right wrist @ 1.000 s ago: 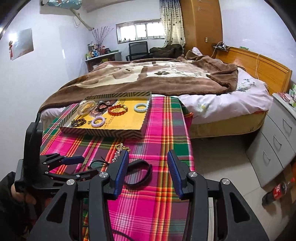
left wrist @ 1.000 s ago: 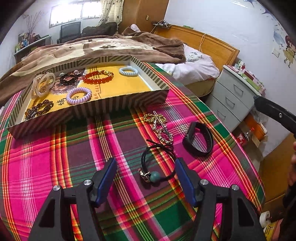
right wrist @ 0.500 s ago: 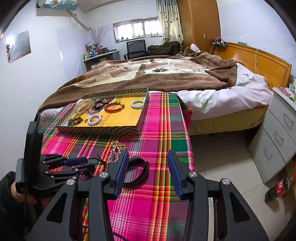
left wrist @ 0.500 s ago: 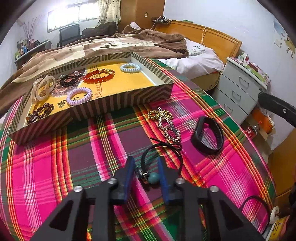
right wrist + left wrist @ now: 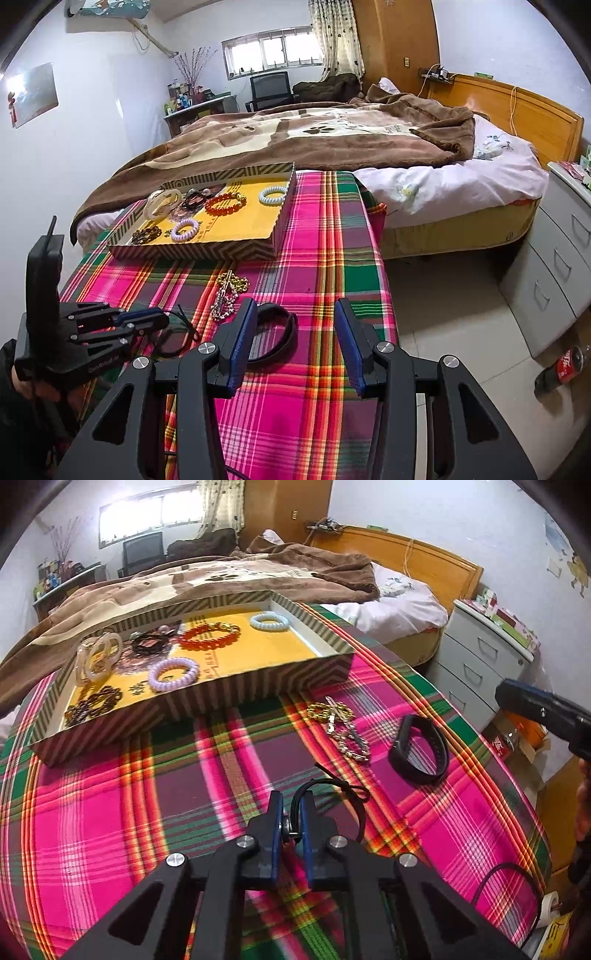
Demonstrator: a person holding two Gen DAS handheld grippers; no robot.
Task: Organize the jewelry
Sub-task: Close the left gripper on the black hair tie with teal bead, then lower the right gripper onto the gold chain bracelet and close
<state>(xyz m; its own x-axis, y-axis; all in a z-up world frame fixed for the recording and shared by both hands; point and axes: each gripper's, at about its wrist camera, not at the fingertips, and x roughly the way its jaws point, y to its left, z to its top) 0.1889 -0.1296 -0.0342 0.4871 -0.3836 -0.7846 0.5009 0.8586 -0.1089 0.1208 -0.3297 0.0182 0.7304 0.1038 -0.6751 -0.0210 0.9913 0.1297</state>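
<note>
My left gripper (image 5: 291, 808) is shut on a black cord bracelet (image 5: 343, 794) with a bead, at the plaid tablecloth; it also shows in the right wrist view (image 5: 147, 319). A gold chain bracelet (image 5: 340, 727) and a black band (image 5: 419, 755) lie to its right. The striped tray (image 5: 236, 690) with a yellow floor holds several bracelets, among them a lilac one (image 5: 173, 674) and an orange one (image 5: 208, 635). My right gripper (image 5: 293, 330) is open and empty above the table's right side, next to the black band (image 5: 275, 332).
The bed with a brown blanket (image 5: 314, 140) lies behind the table. Grey drawers (image 5: 557, 262) stand at the right. A cola bottle (image 5: 565, 365) lies on the floor. The table edge (image 5: 384, 295) drops off at the right.
My left gripper closed from wide open onto the black cord bracelet. The right gripper stayed open and barely moved.
</note>
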